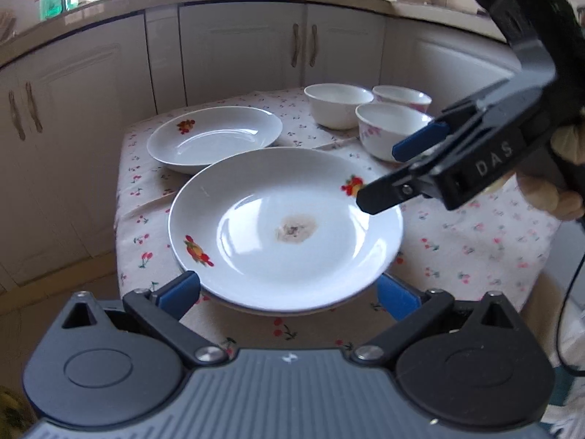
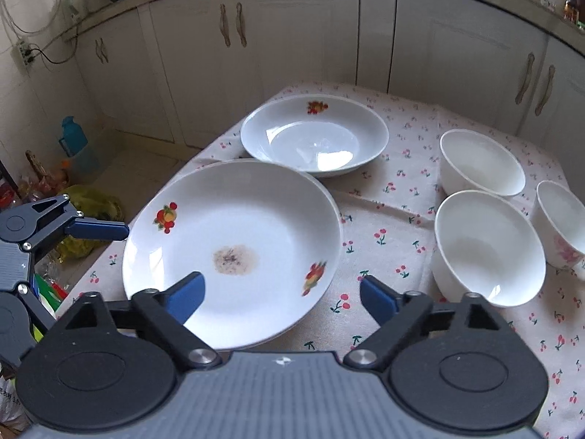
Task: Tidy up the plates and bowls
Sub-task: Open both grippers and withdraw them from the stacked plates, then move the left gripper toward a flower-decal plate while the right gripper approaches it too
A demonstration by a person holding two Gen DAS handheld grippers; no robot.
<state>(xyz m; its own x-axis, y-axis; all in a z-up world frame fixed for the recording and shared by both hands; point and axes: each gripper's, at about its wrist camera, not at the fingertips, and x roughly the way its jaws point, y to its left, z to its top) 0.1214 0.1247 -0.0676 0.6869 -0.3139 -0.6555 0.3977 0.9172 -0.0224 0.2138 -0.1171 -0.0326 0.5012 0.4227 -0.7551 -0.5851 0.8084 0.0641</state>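
Looking along my left gripper (image 1: pixel 289 289), I see its blue-padded jaws spread wide to either side of the near rim of the stained plate (image 1: pixel 285 226), not clamped on it as far as I can tell. That plate, white with fruit prints and a brown smear at its centre, sits toward the tabletop's left edge on the cherry-print cloth (image 1: pixel 475 241). Just beyond it, overlapped at the rim, lies a clean deep plate (image 1: pixel 215 139) near the far left corner. Three white bowls (image 1: pixel 365 117) cluster close together along the far edge to the right. My right gripper (image 1: pixel 402 168) enters from the right, its tips over the stained plate's right rim with the jaws apart. From my right wrist, the right gripper (image 2: pixel 281 296) stands open and empty: its left pad hangs over the stained plate (image 2: pixel 234 248), its right pad over bare cloth (image 2: pixel 384 197). The deep plate (image 2: pixel 314 135) lies behind, the bowls (image 2: pixel 490 245) toward the right edge, and the left gripper (image 2: pixel 98 230) shows at the left, beside the plate's rim.
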